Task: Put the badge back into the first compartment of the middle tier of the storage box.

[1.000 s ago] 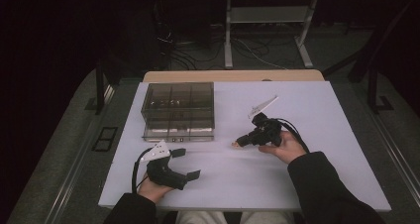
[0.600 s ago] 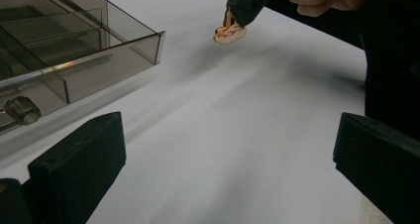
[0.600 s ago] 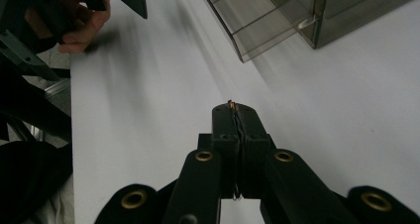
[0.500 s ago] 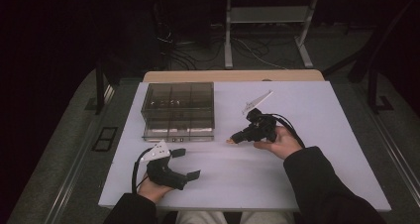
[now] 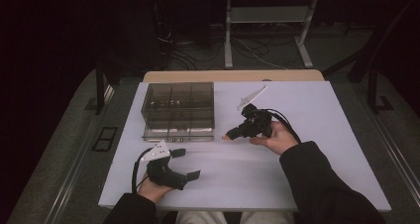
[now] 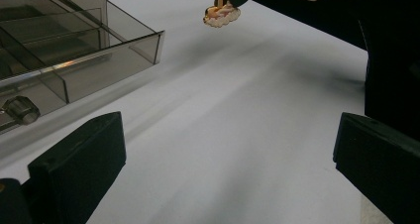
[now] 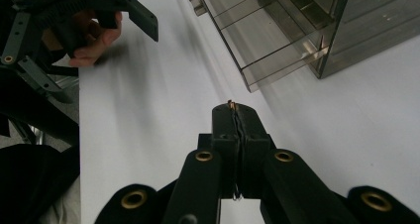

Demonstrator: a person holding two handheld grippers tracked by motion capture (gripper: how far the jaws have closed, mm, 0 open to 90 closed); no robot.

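High view: right gripper [image 5: 231, 134] angled toward organizer [image 5: 178, 110].

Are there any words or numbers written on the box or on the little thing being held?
None: no words, numbers or signs can be read anywhere.
The smoky clear drawer box has no label that shows.
The small charm pinched in the right hand-held gripper has no writing that can be made out.
The white table is plain.
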